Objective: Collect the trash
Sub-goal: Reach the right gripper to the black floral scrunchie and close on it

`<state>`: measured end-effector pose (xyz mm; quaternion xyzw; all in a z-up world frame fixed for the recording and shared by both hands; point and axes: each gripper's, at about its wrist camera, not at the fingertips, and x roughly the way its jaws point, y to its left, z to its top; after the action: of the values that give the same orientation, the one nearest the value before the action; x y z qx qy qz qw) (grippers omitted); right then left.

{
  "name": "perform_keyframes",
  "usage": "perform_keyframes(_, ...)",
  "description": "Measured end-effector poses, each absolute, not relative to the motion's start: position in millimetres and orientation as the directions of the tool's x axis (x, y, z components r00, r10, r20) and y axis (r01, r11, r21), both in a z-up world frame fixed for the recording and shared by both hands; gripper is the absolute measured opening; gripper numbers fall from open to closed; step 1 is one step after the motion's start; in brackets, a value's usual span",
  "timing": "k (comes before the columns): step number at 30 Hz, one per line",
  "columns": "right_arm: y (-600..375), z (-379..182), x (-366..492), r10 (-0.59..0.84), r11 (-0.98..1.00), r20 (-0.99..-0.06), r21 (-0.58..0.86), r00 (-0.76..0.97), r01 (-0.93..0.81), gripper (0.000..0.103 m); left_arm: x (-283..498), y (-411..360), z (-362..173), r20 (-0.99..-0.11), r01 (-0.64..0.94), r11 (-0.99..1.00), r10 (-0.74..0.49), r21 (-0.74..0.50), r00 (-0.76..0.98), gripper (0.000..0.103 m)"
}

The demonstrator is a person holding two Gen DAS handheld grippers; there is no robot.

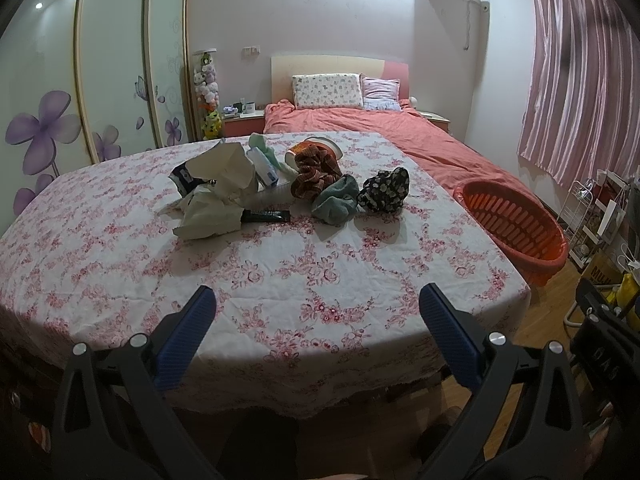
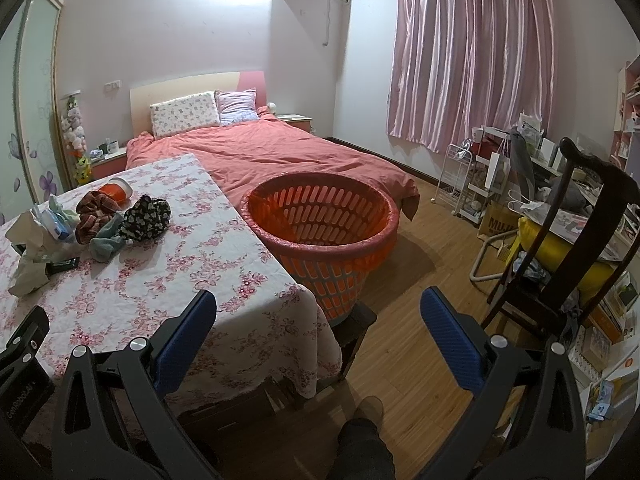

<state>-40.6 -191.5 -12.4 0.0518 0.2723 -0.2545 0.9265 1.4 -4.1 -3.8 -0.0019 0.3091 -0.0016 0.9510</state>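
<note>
A heap of litter lies at the far side of the flowered tablecloth (image 1: 280,280): crumpled white paper (image 1: 218,196), a black tube (image 1: 266,216), a blue-white packet (image 1: 266,168), an orange cup (image 1: 310,150) on its side. Among them sit a plaid cloth (image 1: 316,172), a teal cloth (image 1: 336,200) and a black flowered cloth (image 1: 384,190). An orange slotted basket (image 2: 324,228) stands on a stool at the table's right edge. My left gripper (image 1: 318,312) hovers open over the near table edge, empty. My right gripper (image 2: 318,314) is open and empty, over the table's near right corner, short of the basket.
A bed with a salmon cover (image 2: 280,152) stretches behind the table. A dark wooden chair (image 2: 576,240) with a yellow cushion stands at right, beside a white wire cart (image 2: 476,184) and cluttered shelves. Wood floor (image 2: 432,248) lies between basket and chair. A person's leg (image 2: 364,440) shows below.
</note>
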Motion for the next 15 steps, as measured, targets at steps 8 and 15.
perform_keyframes(8, -188, -19, -28, -0.418, 0.881, -0.553, -0.053, 0.721, 0.471, 0.101, 17, 20, -14, -0.623, -0.032, 0.999, 0.000, -0.040, 0.782, 0.099)
perform_keyframes(15, -183, -30, 0, -0.334, 0.914, -0.596, -0.016, 0.730, 0.405, 0.101, 42, 62, -22, -0.644, -0.089, 0.991, 0.007, -0.096, 0.765, 0.099)
